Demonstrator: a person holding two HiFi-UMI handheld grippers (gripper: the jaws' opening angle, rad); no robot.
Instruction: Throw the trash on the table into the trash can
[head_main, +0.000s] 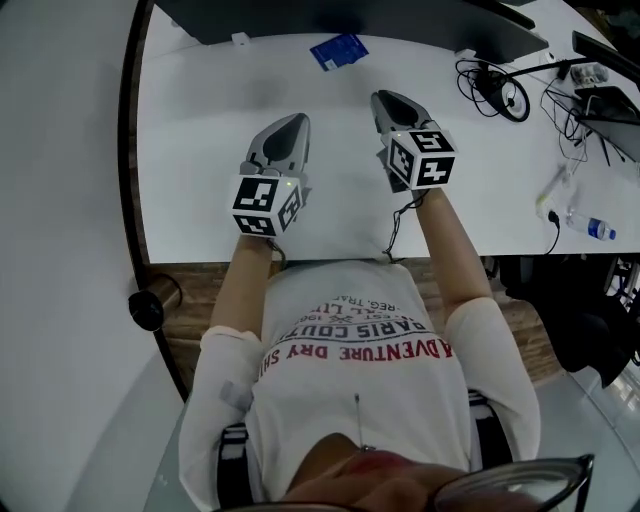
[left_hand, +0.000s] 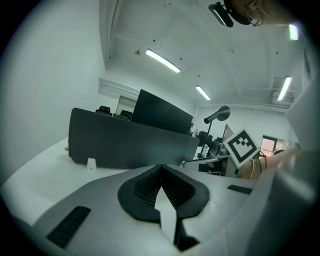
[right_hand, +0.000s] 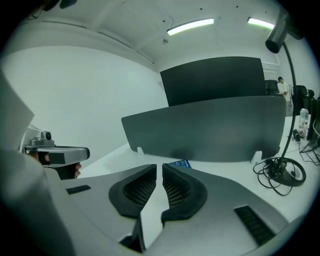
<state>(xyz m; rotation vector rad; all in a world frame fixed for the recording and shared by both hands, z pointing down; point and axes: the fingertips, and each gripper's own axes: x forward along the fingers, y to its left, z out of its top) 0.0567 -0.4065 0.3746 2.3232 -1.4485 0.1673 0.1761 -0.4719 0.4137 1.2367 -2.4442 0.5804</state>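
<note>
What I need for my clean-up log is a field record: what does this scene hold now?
surface: white table
trash: blue flat packet, near dark divider panel
left hand-held gripper: shut, empty, over the table
right hand-held gripper: shut, empty, packet ahead of it
trash can: not in view
other: black cables at the table's right

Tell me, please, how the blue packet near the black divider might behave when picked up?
The blue packet lies flat on the table, so it is probably thin and light. Lying so flat, it may slide rather than lift if jaws nudge its edge. It seems unlikely to roll or tip.
</note>
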